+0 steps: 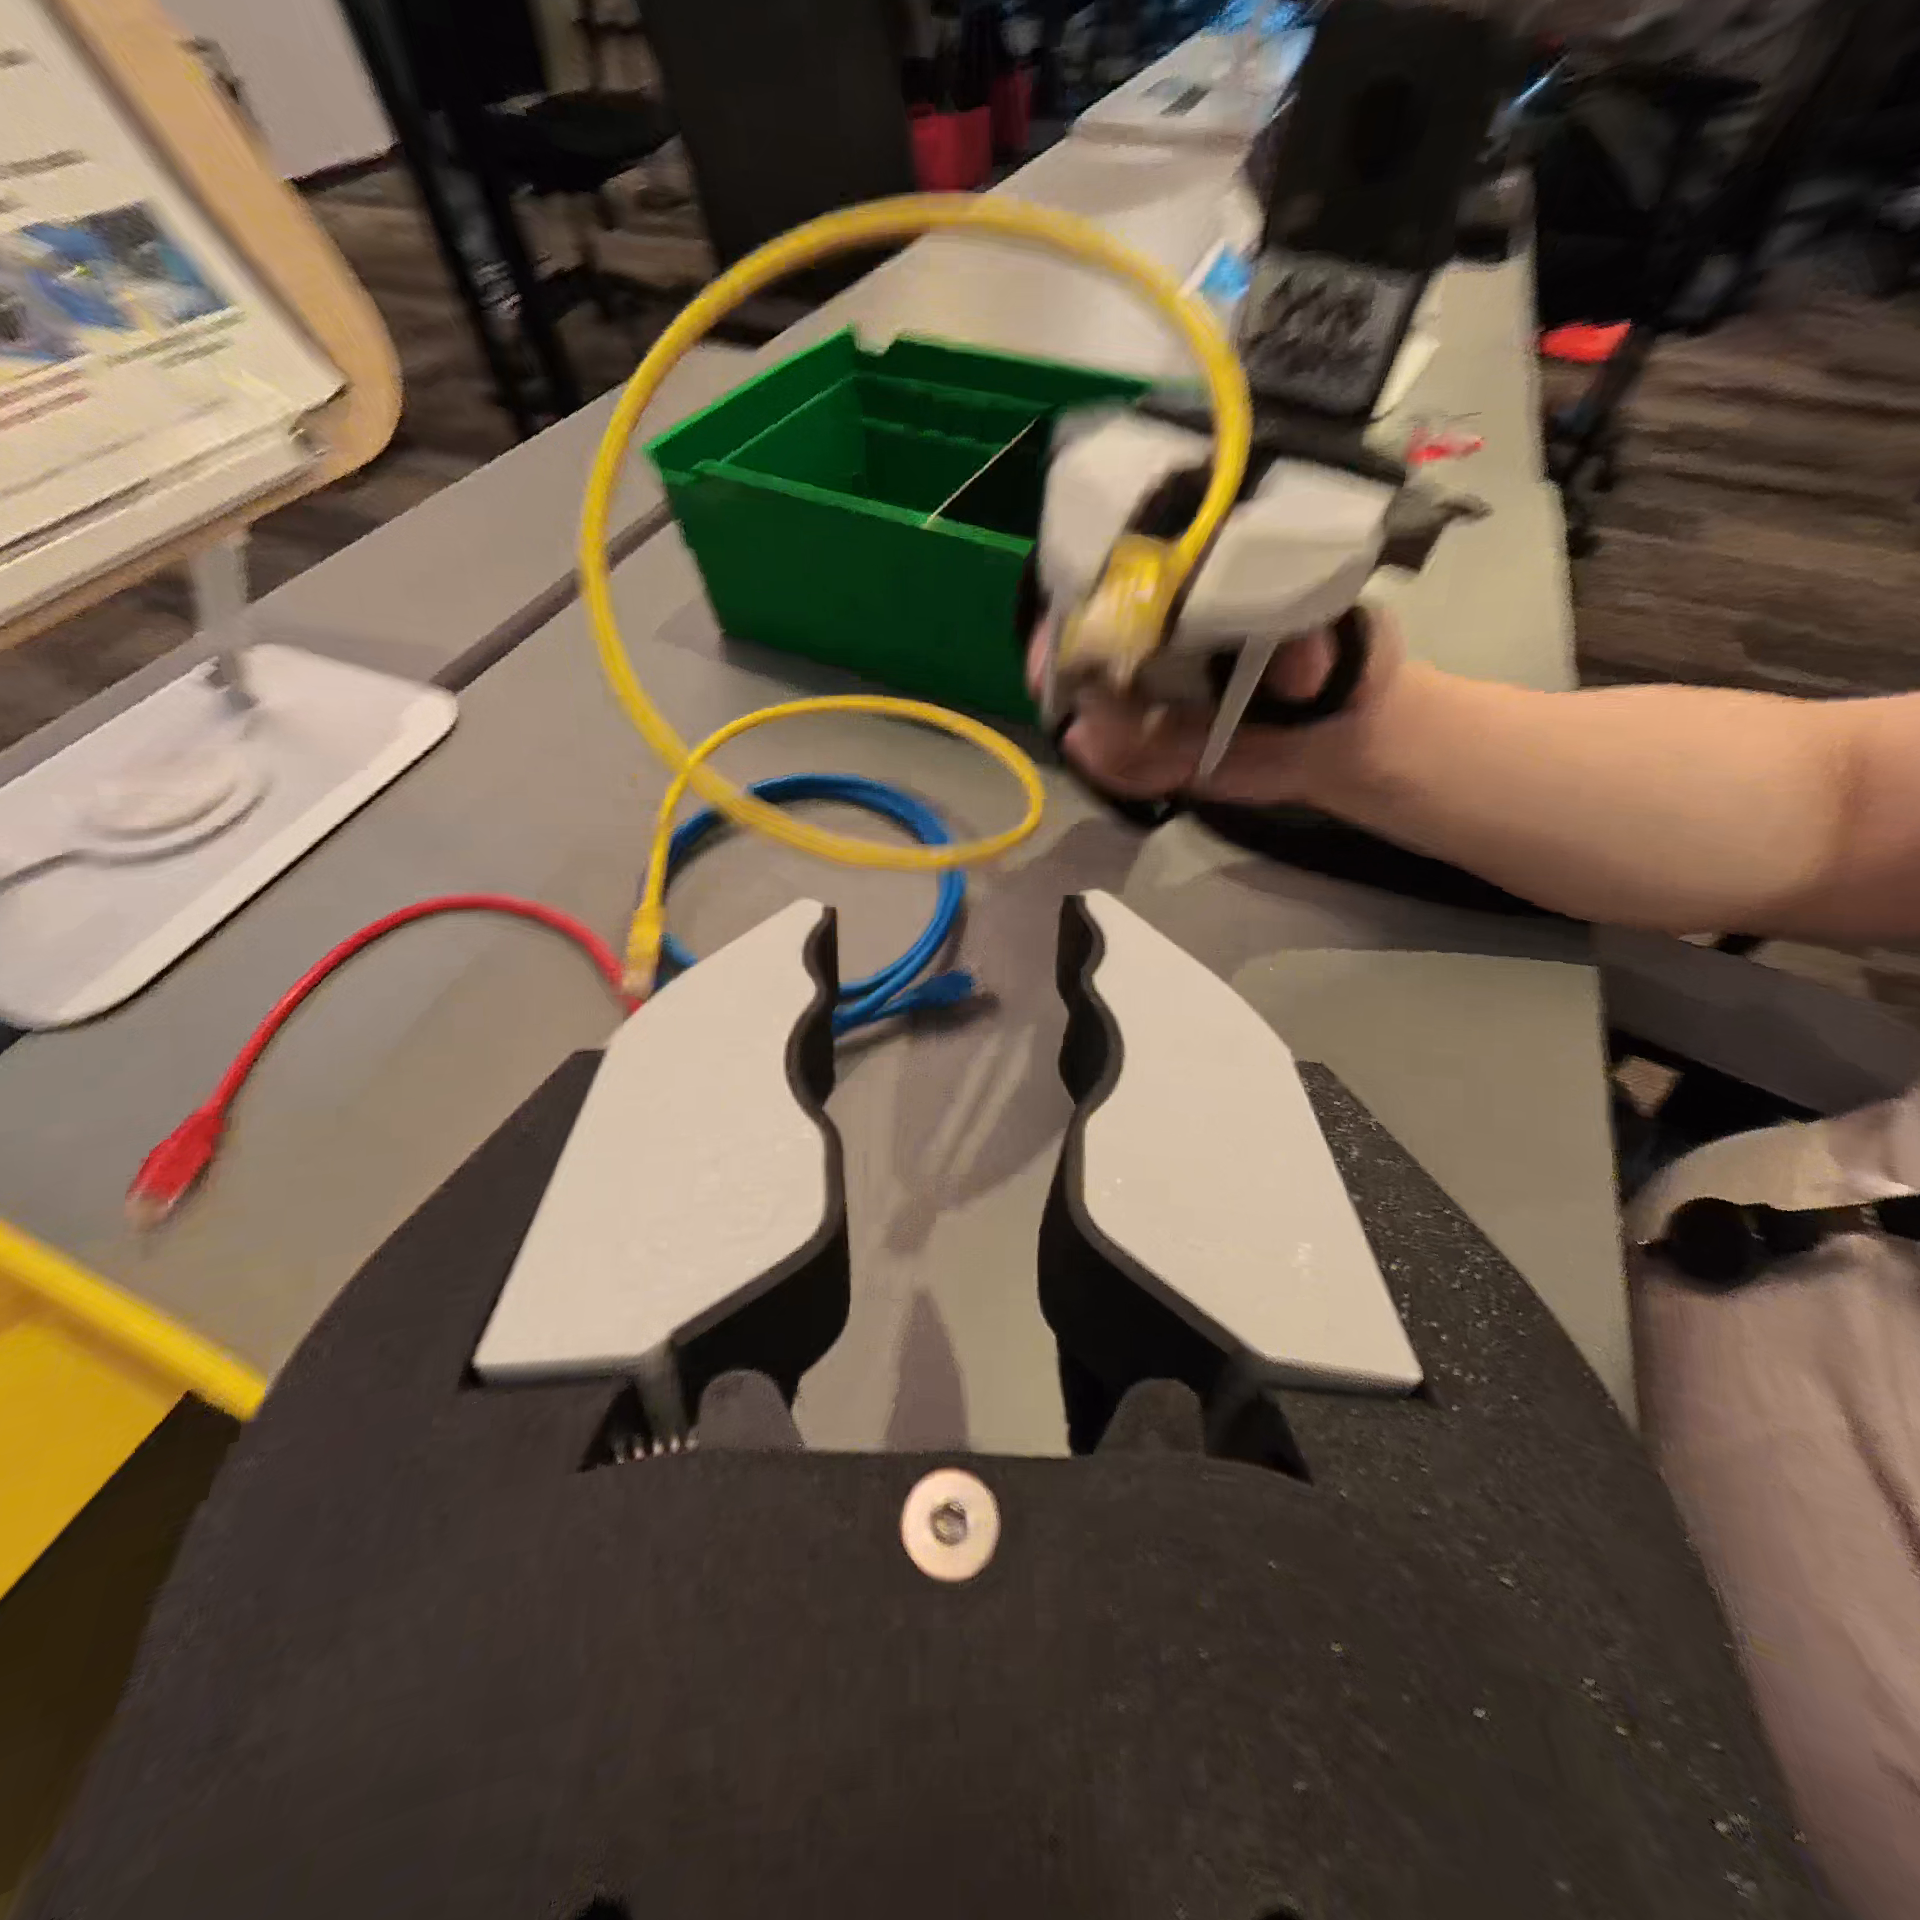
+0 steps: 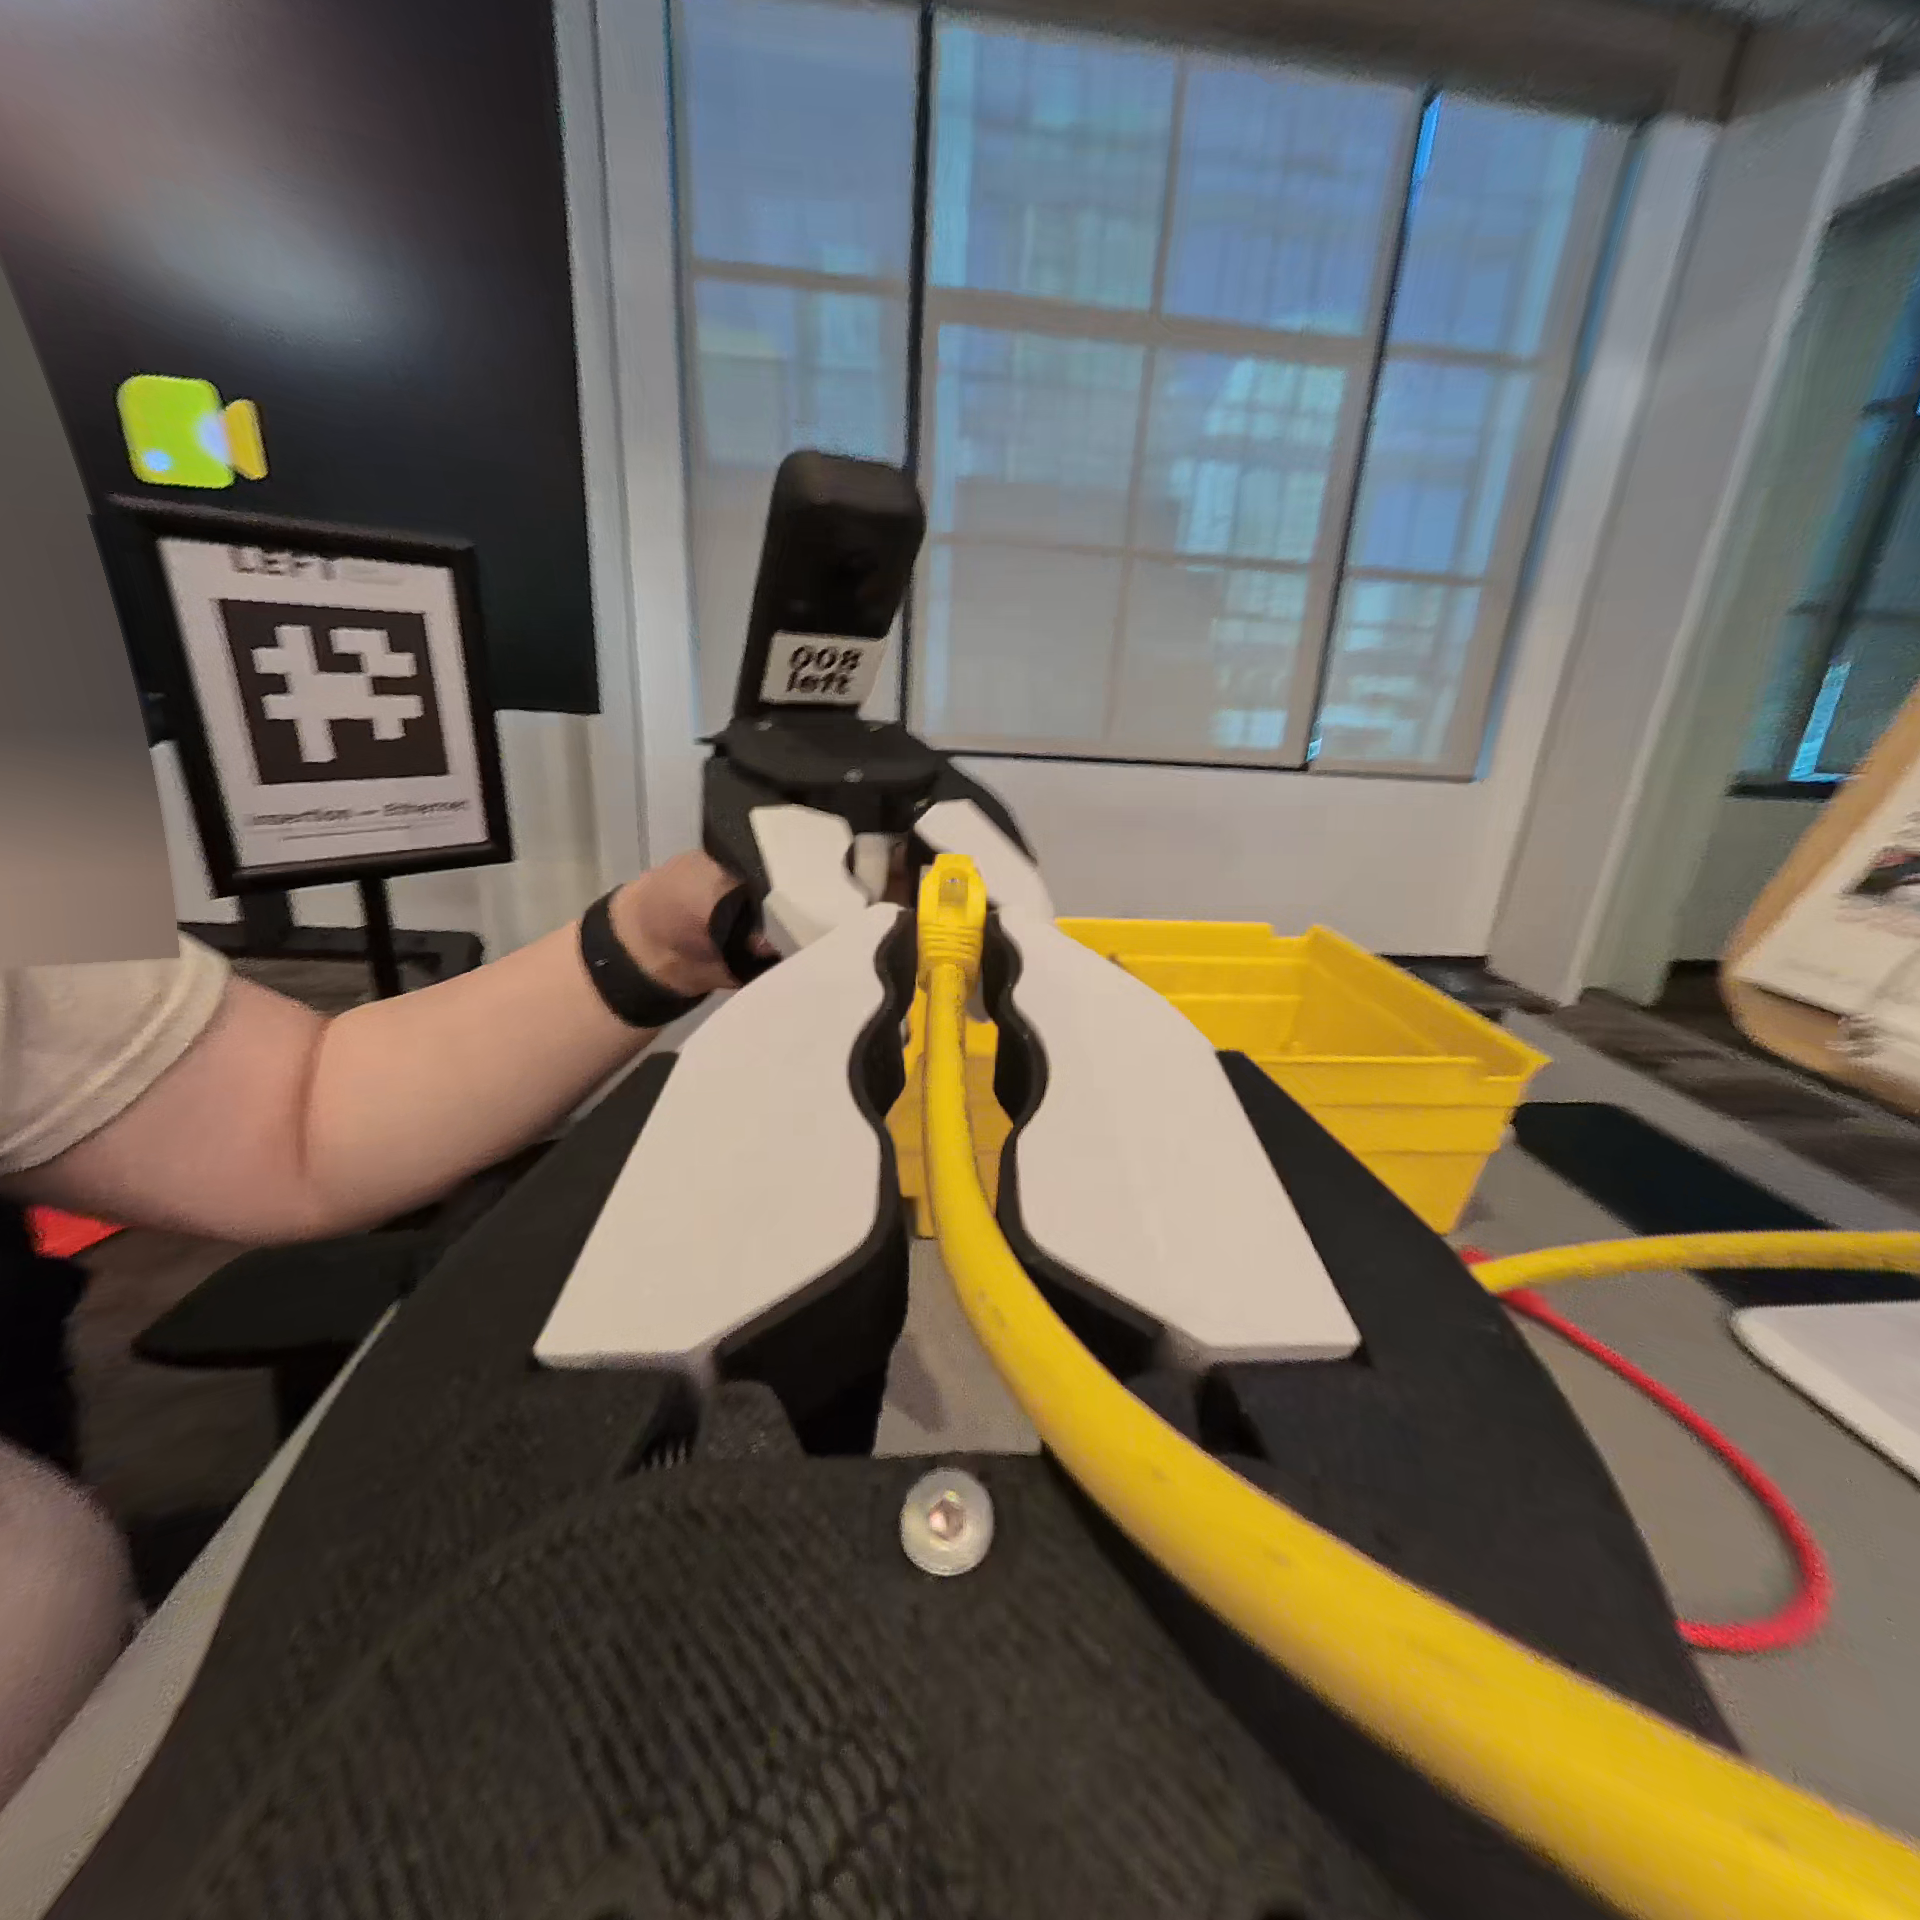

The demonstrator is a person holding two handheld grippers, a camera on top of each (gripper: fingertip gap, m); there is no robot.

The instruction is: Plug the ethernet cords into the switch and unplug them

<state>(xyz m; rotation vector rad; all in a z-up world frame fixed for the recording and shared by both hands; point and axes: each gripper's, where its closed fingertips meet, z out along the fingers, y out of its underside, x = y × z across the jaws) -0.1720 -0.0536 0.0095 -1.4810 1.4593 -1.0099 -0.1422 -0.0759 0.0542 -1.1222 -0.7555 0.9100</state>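
The right gripper [image 2: 943,935] is clamping the yellow ethernet cord [image 2: 940,1049] just behind its plug, lifted above the table [image 1: 499,665], while the left gripper [image 1: 945,966] is hanging wide apart and holding nothing; no switch is showing, so the next move is probably calling for finding its port

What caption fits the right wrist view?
Right gripper holds a yellow ethernet cord by its plug, facing the left gripper.

Bins, a sign and a big window around the desk

Green bin [image 1: 862,530] sits at twelve o'clock on the grey desk [image 1: 436,1049], white stand base [image 1: 208,790] at nine; in the right wrist view, yellow bin [image 2: 1351,1049] at three, framed marker sign [image 2: 332,696] at ten, window [image 2: 1143,395] overhead.
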